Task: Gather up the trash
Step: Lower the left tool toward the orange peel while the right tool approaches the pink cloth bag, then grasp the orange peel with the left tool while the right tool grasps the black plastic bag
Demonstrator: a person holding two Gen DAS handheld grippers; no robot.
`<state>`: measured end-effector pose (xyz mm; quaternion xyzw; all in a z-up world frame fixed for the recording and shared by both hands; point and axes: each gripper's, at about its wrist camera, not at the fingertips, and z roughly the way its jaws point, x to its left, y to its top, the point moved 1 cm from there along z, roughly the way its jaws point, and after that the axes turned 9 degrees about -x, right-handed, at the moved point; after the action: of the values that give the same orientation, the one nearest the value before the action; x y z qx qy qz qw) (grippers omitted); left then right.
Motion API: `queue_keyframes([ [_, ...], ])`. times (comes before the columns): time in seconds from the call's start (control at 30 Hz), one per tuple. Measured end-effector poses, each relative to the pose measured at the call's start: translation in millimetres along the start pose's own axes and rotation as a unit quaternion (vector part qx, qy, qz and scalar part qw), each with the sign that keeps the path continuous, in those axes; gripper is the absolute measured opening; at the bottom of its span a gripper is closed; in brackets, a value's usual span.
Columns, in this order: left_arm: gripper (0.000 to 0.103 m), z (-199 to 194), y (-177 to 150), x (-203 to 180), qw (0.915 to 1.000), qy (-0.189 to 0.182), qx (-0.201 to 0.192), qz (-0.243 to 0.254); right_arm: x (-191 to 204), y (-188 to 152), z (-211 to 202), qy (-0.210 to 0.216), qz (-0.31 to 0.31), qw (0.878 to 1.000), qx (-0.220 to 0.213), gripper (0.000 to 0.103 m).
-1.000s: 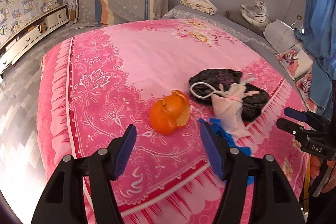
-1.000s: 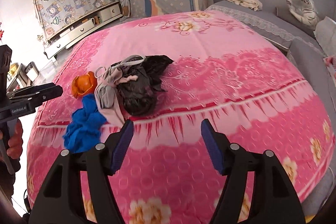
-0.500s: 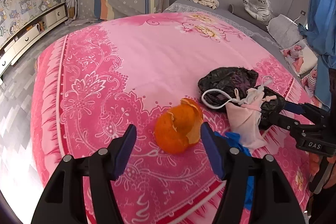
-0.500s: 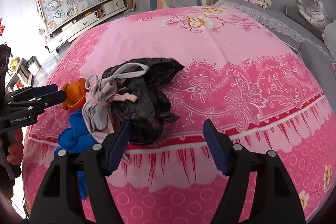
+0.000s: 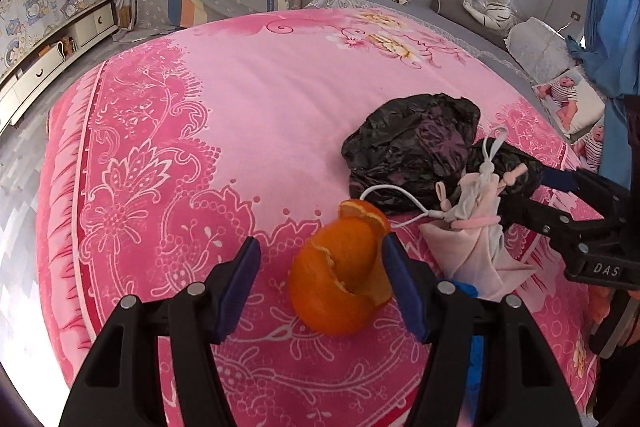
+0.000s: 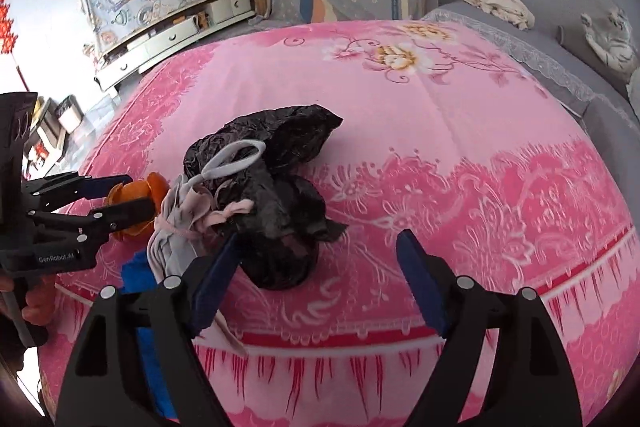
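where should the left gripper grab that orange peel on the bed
Pinch the orange peel across its rounded lower body, coming in from the near side with the open left gripper already straddling it. The torn upper rim looks thin and likely to fold.

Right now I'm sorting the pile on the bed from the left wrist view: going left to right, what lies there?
Orange peel between the open left tongs → pale pink cloth bundle → right tongs reaching in from the right edge.
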<state>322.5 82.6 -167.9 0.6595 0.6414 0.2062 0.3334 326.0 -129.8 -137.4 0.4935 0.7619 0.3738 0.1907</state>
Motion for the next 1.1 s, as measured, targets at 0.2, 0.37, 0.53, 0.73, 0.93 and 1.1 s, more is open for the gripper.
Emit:
queue_keyframes([
  [0.2, 0.06, 8, 0, 3, 1.0, -0.005, 0.005, -0.001, 5, 11, 22, 0.006, -0.013, 1.0, 0.012, 0.075],
  [0.37, 0.06, 12, 2, 5, 0.9999, -0.013, 0.004, -0.007, 16, 20, 38, 0.02, -0.038, 0.999, 0.017, 0.075],
  [0.53, 0.059, 13, 2, 9, 0.9997, -0.019, 0.001, -0.013, 29, 30, 55, 0.026, -0.06, 0.998, 0.022, 0.074],
  [0.73, 0.032, 13, 4, 9, 0.9992, -0.034, -0.004, -0.019, 47, 39, 74, 0.038, -0.09, 0.995, 0.028, 0.037],
  [0.93, 0.027, 8, 3, 13, 0.999, -0.033, -0.009, -0.029, 48, 44, 74, 0.039, -0.074, 0.996, 0.021, 0.023],
  [1.1, 0.025, -1, 6, 20, 0.9986, -0.029, -0.016, -0.04, 37, 48, 58, 0.028, -0.046, 0.999, 0.01, 0.022],
])
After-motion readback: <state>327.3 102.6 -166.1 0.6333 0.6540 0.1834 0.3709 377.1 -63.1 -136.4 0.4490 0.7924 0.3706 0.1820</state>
